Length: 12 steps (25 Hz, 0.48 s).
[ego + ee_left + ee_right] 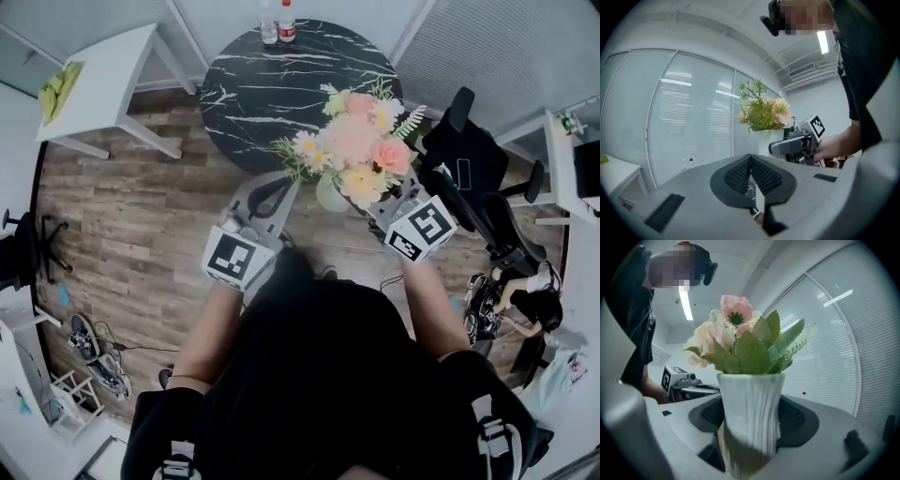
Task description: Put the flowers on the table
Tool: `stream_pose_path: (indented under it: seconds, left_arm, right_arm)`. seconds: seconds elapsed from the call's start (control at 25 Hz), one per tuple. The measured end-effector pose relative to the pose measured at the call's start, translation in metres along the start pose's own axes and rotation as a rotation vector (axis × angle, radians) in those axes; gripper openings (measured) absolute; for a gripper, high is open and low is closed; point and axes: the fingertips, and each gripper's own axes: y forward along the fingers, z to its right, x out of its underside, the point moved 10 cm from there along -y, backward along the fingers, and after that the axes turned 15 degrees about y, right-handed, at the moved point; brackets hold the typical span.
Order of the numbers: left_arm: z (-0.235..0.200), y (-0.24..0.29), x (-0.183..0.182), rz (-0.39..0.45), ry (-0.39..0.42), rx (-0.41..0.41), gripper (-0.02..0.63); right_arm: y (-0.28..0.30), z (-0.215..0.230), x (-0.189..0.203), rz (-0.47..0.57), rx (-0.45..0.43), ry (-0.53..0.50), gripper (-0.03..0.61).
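The flowers (361, 150), a pink, cream and white bunch with green leaves, stand in a white ribbed vase (750, 404). The vase is off the ground, clamped round its lower body by the right tongs (377, 206). One dark ribbed pad (799, 420) shows pressed against each side of it. The vase is close to upright, leaning a little in the right gripper view, with its long axis crossing the jaws and the blooms well above them.

From the head view, the vase hangs just at the near rim of the round black marble table (272, 89), seemingly over the wooden floor (122, 216) rather than the tabletop. How high it sits above the tabletop cannot be judged. The open tabletop lies straight ahead, away from the person, so the coming move looks like a forward reach and then a lowering that keeps the vase vertical.

The left tongs (751, 161) are closed pad to pad on nothing. They float just beside the vase on its left, so the right hand alone carries the load. Two small bottles (277, 23) stand at the table's far edge, well apart from the likely landing spot.
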Motion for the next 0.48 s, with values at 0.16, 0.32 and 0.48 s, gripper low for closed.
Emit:
stream_pose_path:
  seconds: [0.16, 0.32, 0.48]
  left_arm:
    - [-0.025, 0.007, 0.007, 0.010, -0.015, 0.023, 0.014]
    - [-0.052, 0.010, 0.014, 0.013, -0.008, 0.051, 0.013]
    - [-0.074, 0.013, 0.022, 0.027, -0.012, 0.079, 0.014]
  right_arm:
    - [0.021, 0.006, -0.004, 0.002, 0.021, 0.008, 0.336]
    - [0.044, 0.009, -0.007, 0.006, 0.049, 0.013, 0.336]
    - [0.062, 0.011, -0.011, 0.010, 0.080, 0.007, 0.336]
